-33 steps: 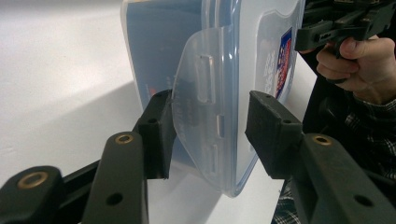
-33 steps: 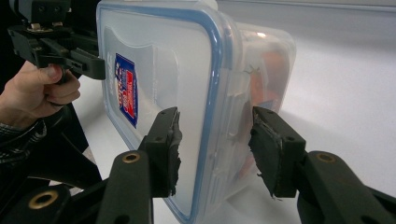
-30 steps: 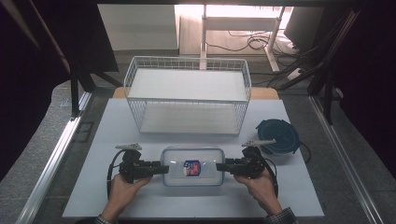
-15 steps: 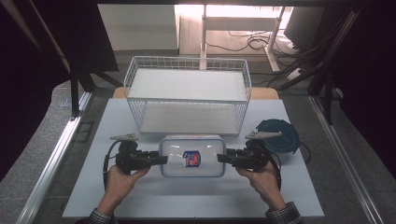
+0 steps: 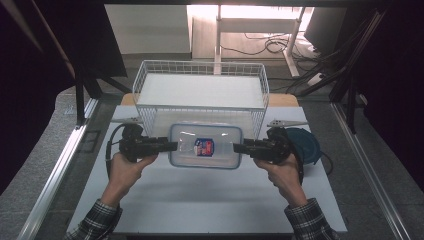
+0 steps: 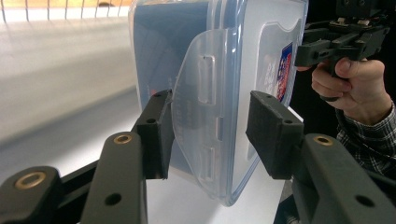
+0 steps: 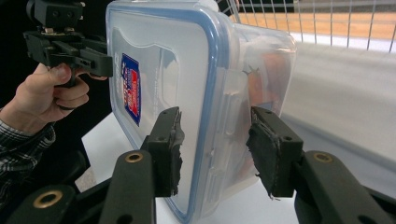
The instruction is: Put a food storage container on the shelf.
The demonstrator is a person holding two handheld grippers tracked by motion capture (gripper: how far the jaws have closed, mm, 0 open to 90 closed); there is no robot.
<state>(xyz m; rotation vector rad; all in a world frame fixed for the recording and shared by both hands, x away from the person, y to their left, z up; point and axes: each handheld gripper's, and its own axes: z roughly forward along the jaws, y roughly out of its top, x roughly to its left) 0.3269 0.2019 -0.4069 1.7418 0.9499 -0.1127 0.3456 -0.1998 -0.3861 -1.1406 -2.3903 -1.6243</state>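
Observation:
A clear plastic container point(image 5: 205, 146) with a blue-rimmed lid and a red-and-blue label hangs level above the white table point(image 5: 200, 200), just in front of the wire basket point(image 5: 201, 62). My left gripper point(image 5: 172, 146) is shut on its left end, the pads pinching the lid's latch flap in the left gripper view point(image 6: 210, 135). On the opposite end my right gripper point(image 5: 237, 147) is shut, its worn pads either side of the lid edge point(image 7: 215, 149). The container point(image 6: 233, 56) point(image 7: 163, 56) stands on edge in both gripper views. Each gripper view shows the other hand's gripper beyond it.
The white wire basket is large and stands at the back of the table, its front wall close behind the container. A dark blue round object point(image 5: 305, 142) lies on the table beside my right hand. Metal rails run along both table sides.
Both hands have risen with the container between them and carried it away from the front edge, up to the basket's front wall.

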